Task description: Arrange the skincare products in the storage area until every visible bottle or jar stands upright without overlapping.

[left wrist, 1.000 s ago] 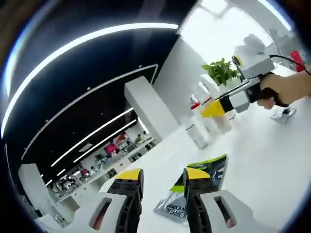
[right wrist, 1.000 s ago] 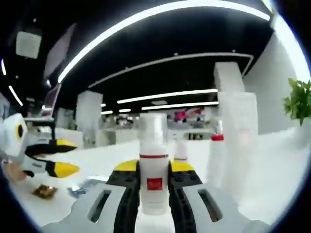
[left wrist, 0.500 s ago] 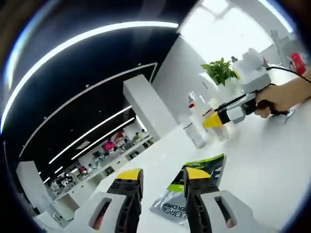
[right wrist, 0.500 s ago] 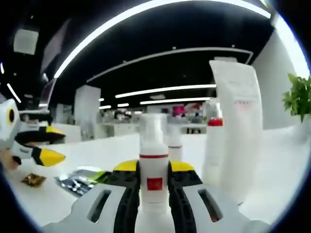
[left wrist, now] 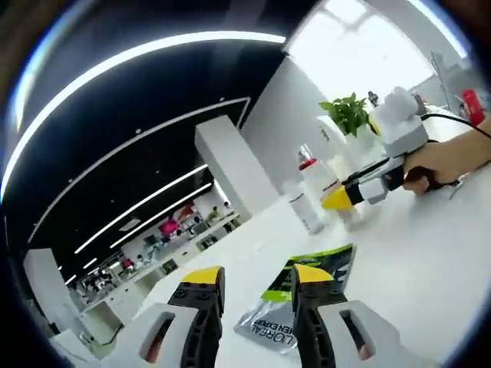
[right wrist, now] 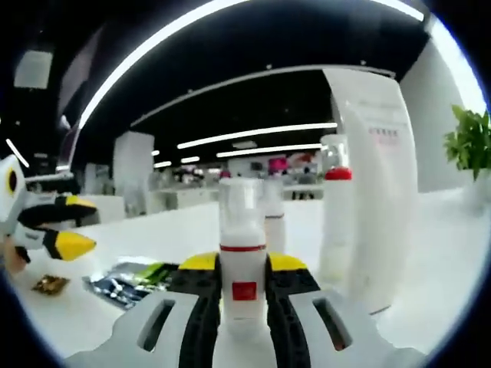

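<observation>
My right gripper (right wrist: pixel 243 270) is shut on a small white bottle (right wrist: pixel 242 253) with a red band and red label, held upright just above the white table (right wrist: pixel 430 291). Close ahead stand a tall white tube (right wrist: pixel 376 192), a red-capped bottle (right wrist: pixel 337 218) and a small white bottle (right wrist: pixel 274 218). In the left gripper view, the right gripper (left wrist: pixel 339 199) reaches the same cluster, with the red-capped bottle (left wrist: pixel 314 178) and a short white bottle (left wrist: pixel 307 213) upright. My left gripper (left wrist: pixel 257 280) is open, hovering over a green and silver sachet (left wrist: pixel 295 310).
The sachet (right wrist: pixel 130 280) lies flat at the left, with a small brown packet (right wrist: pixel 47 285) beside it. The left gripper (right wrist: pixel 54 230) hangs above them. A green plant (left wrist: pixel 349 113) stands behind the bottles. A hand (left wrist: pixel 449 157) holds the right gripper.
My right gripper has carried the small bottle closer to the cluster; the tube and red-capped bottle loom larger. The left gripper has barely moved.
</observation>
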